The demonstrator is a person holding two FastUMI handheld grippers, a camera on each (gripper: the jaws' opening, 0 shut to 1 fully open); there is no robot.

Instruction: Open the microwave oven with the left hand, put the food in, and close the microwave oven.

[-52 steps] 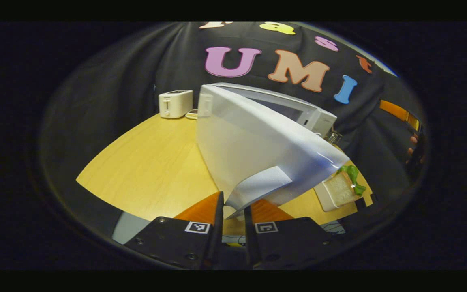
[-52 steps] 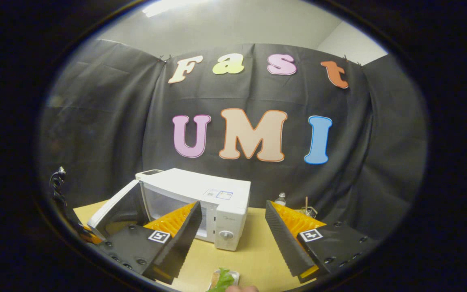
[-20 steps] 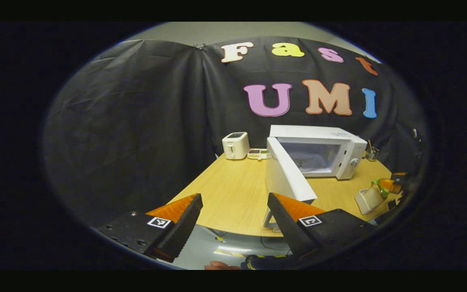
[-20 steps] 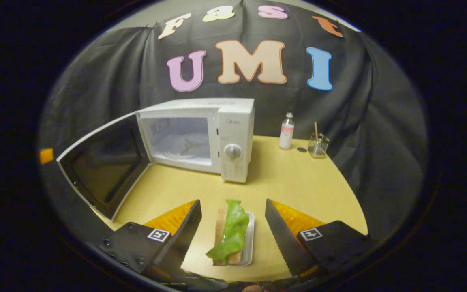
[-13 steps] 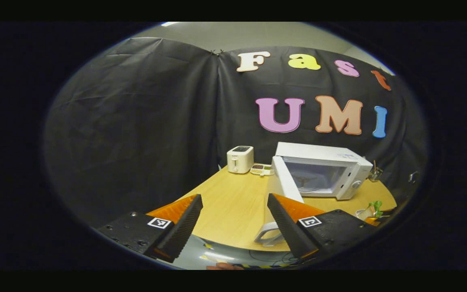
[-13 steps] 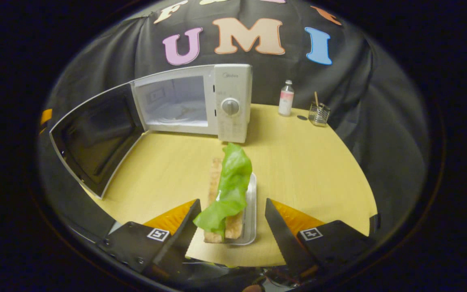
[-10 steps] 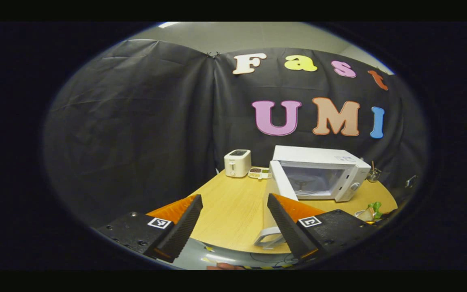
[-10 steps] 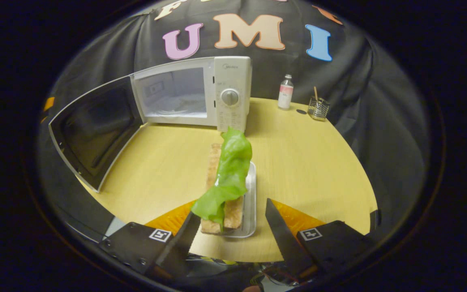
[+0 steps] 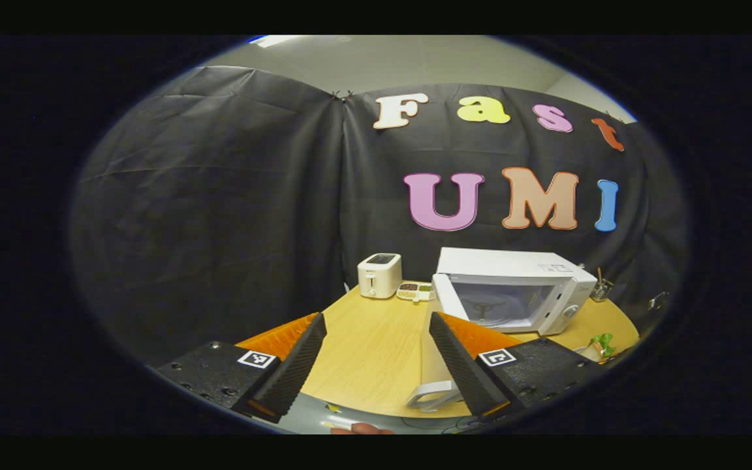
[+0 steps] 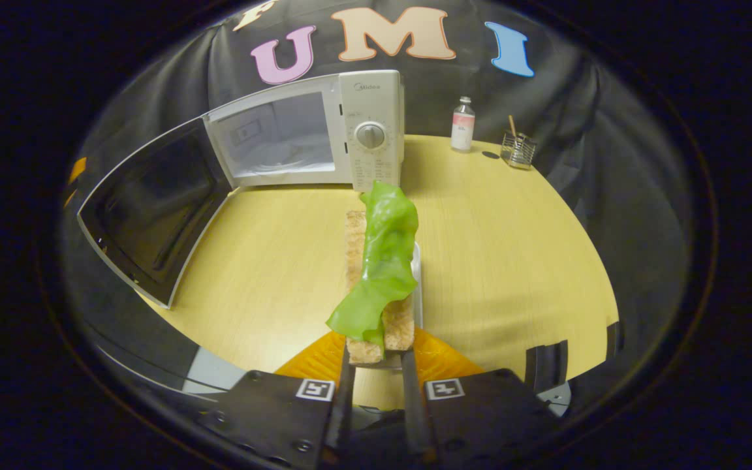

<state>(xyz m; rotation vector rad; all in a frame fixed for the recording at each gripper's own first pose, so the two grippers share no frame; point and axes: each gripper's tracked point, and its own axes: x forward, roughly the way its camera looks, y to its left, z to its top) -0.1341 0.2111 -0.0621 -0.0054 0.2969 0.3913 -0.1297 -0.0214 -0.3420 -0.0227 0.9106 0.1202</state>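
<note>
The small white tray [image 10: 418, 274] is carrying a slice of bread [image 10: 354, 248] with a green lettuce leaf [image 10: 386, 254] draped over it, and it is sitting on the desk [image 10: 513, 261] in front of the microwave oven [image 10: 324, 130], whose door [image 10: 154, 209] is standing wide open. A moment ago the right gripper [image 10: 373, 365] was spread around the tray; now its jaws are pressing on the tray's near end. The left gripper [image 9: 376, 356] is hanging wide open, holding nothing, near the desk's front edge, well apart from the food.

door [image 9: 438, 365]: partly behind left gripper [image 9: 376, 365] | tray [image 10: 417, 281]: mostly under bread [image 10: 356, 261] | bottle [image 10: 461, 124] label: unreadable
</note>
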